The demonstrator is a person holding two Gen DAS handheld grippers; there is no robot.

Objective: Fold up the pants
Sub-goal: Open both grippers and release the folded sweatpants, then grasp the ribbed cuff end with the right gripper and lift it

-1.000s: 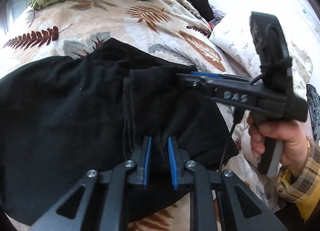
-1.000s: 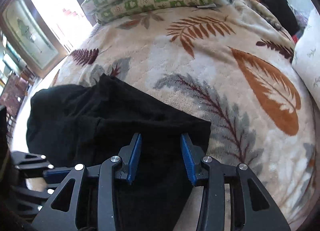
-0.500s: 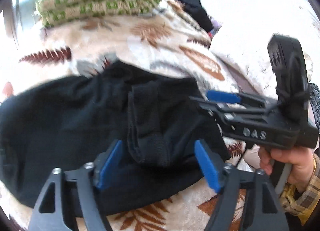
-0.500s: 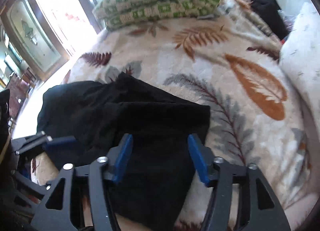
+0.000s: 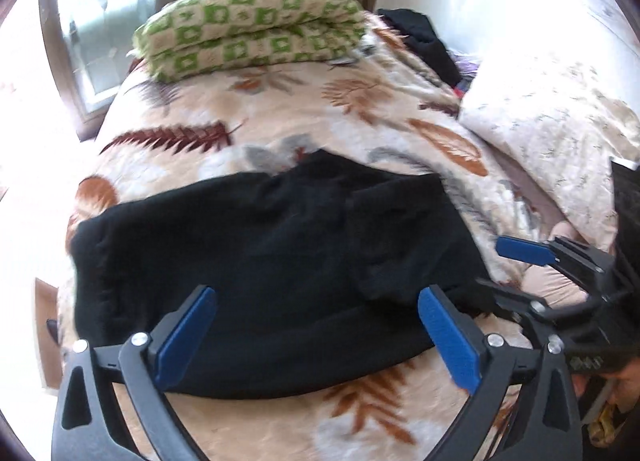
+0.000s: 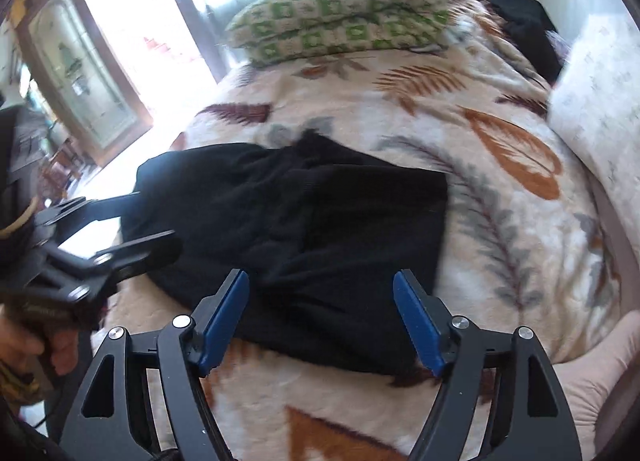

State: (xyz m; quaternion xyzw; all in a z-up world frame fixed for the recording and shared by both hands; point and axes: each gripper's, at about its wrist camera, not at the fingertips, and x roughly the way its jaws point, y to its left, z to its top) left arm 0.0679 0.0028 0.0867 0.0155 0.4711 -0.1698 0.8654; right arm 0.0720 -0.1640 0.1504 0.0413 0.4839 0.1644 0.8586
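The pants (image 5: 256, 261) are black, of a soft, matte knit, and lie in a folded bundle on the bed's leaf-print blanket (image 5: 280, 109). Seen from the left wrist, the bundle is a wide dark slab with a rounded left end and a curved near edge. On its right part a smaller folded layer rests on top, its edge showing as a raised seam running away from the camera. The far edge rises to a small peak near the middle, and the right far corner is square. From the right wrist the pants (image 6: 320, 229) show creases across the middle, where the top layer overlaps the lower one, and the right edge runs straight.

The left claw (image 5: 316, 337) is held above the near edge of the pants, its blue pads spread wide apart and gripping nothing. The right claw (image 6: 320, 319) is also spread wide, empty, and held over the near edge of the pants. In the left view it appears just right of the pants, pads apart.

Beyond the pants, at the far end of the bed, lies a folded green-checked quilt (image 5: 252, 33). To the right of the pants sits a pale pillow (image 5: 560, 109), and beyond it a dark garment (image 5: 424, 41).
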